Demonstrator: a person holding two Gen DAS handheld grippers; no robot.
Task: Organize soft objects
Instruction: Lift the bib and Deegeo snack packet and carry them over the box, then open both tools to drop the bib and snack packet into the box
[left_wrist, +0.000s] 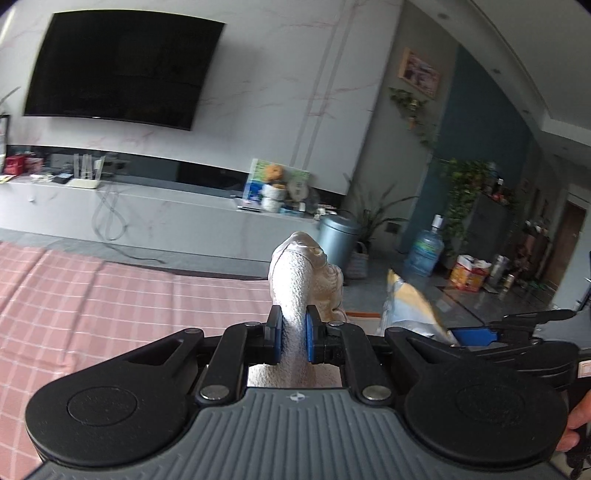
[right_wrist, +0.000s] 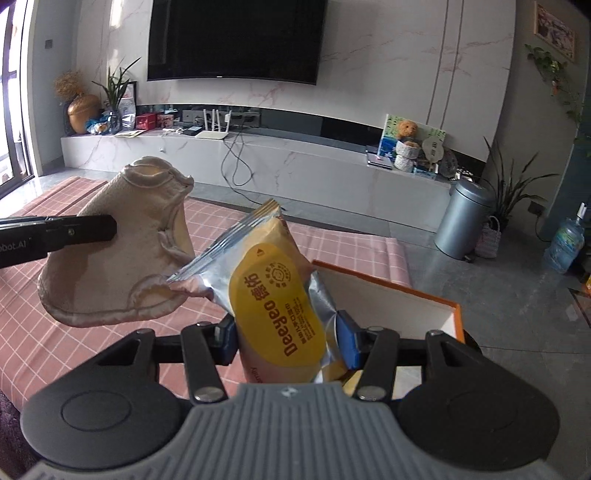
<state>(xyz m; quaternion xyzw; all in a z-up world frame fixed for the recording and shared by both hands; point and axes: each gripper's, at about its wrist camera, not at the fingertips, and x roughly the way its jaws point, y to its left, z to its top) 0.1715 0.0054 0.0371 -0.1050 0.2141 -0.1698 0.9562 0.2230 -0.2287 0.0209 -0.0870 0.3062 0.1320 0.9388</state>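
Observation:
My left gripper (left_wrist: 294, 338) is shut on a cream terry cloth item with satin trim (left_wrist: 303, 280), held up in the air; in the right wrist view the same cloth (right_wrist: 110, 266) hangs from the left gripper (right_wrist: 110, 227) at the left. My right gripper (right_wrist: 288, 341) is shut on a silver and yellow snack packet (right_wrist: 275, 299), which stands upright between the blue pads. The packet (left_wrist: 410, 306) and the right gripper (left_wrist: 476, 336) also show at the right of the left wrist view. A white box with an orange rim (right_wrist: 391, 288) lies just beyond the packet.
A pink checked cloth (right_wrist: 55, 332) covers the surface below both grippers. Beyond it run a grey floor, a long marble TV bench (right_wrist: 258, 162) with a router and cables, a wall-mounted TV (right_wrist: 236, 37), a grey bin (right_wrist: 463, 221), plants and a water bottle (right_wrist: 565, 243).

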